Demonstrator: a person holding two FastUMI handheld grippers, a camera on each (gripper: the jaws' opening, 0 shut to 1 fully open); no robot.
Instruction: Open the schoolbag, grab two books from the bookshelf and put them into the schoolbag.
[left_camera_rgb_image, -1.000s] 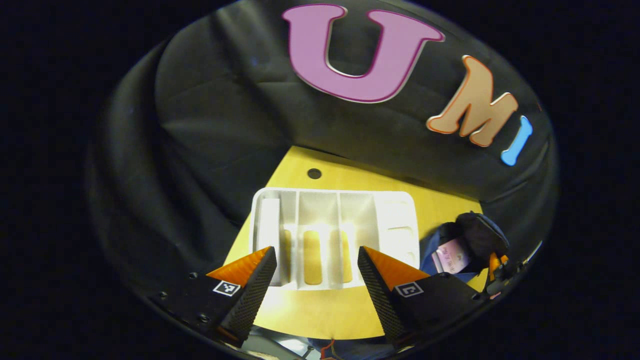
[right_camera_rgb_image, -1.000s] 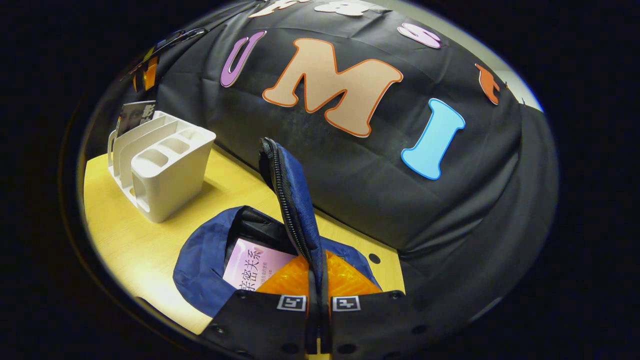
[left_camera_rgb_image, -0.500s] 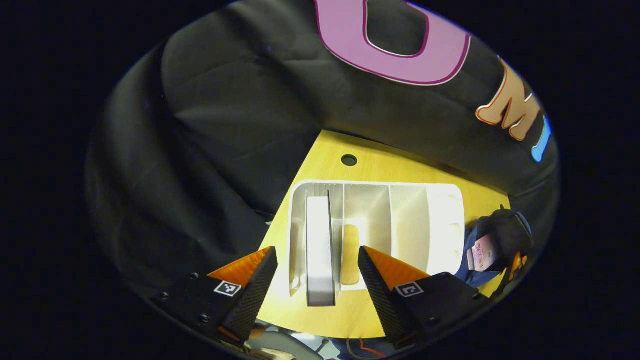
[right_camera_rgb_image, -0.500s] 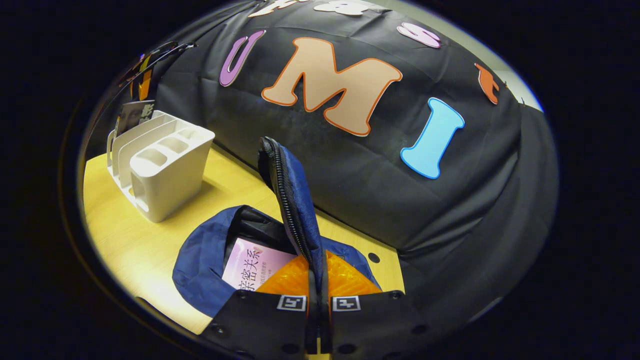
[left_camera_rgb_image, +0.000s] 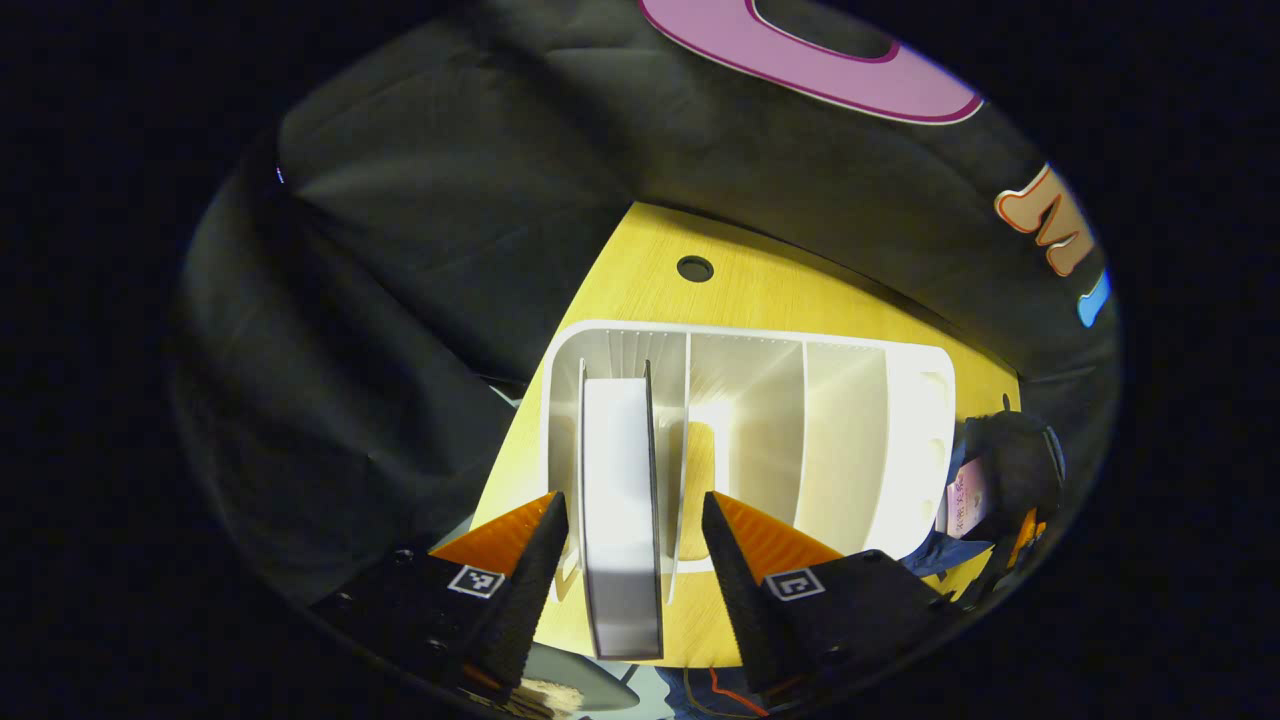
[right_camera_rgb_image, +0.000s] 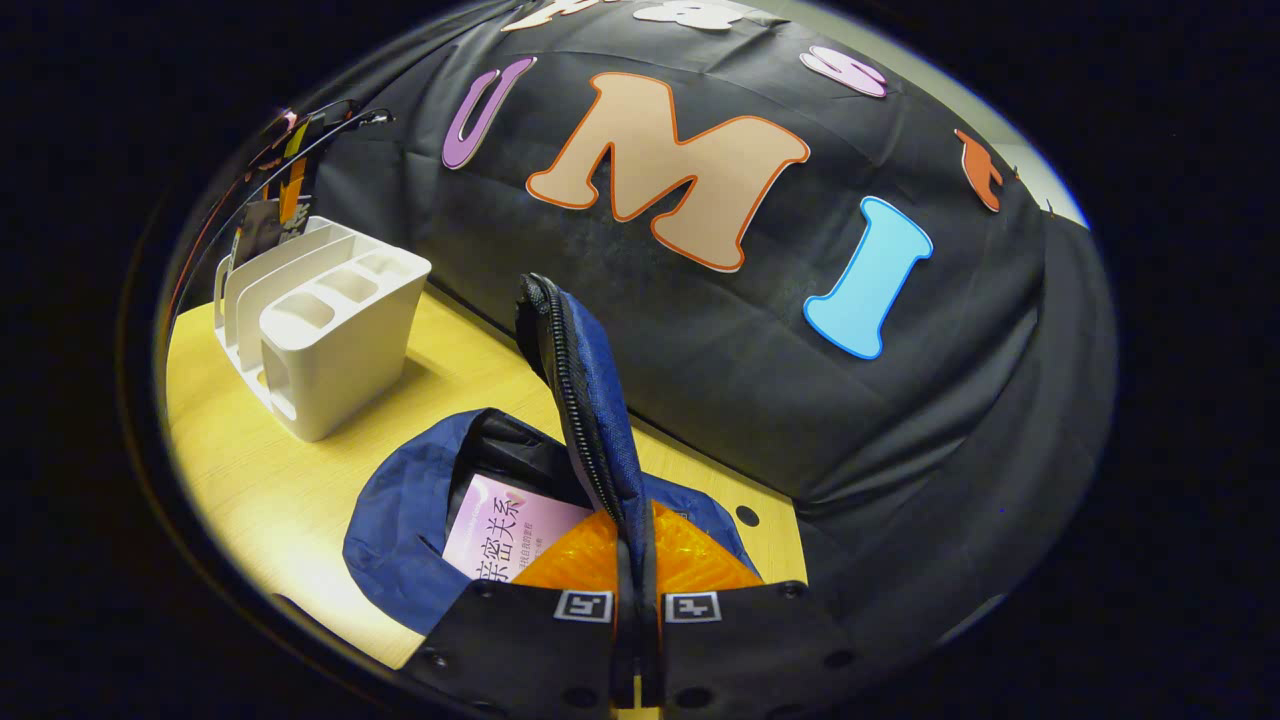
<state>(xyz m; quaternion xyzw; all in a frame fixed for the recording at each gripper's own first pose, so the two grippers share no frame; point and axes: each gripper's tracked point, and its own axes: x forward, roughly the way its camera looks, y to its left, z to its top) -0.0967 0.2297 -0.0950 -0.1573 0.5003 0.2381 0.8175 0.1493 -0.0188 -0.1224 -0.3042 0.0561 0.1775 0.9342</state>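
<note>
Currently we count two books, one bookshelf, one schoolbag and two grippers on one yellow worktop (right_camera_rgb_image: 300, 480).

Left gripper view: we look down into the white bookshelf (left_camera_rgb_image: 760, 400), which has four slots. One book (left_camera_rgb_image: 620, 500) stands upright in its leftmost slot, white page edge toward us, dark covers on either side. The left gripper (left_camera_rgb_image: 628, 560) has its fingers spread wide, one on each side of that book, with gaps visible on both sides, so it has hold of nothing. A round hole (left_camera_rgb_image: 694, 268) sits in the worktop beyond the shelf. The schoolbag shows small at the right edge of this view.

Right gripper view: the blue schoolbag (right_camera_rgb_image: 400, 540) lies open on the worktop, dark lining visible, with a pink-covered book (right_camera_rgb_image: 495, 535) inside it. The right gripper (right_camera_rgb_image: 637, 610) has its fingers closed on the bag's zippered flap (right_camera_rgb_image: 585, 400) and holds it upright. The bookshelf stands well apart at the far left, the other book's cover poking above it with the left gripper over it.
</note>
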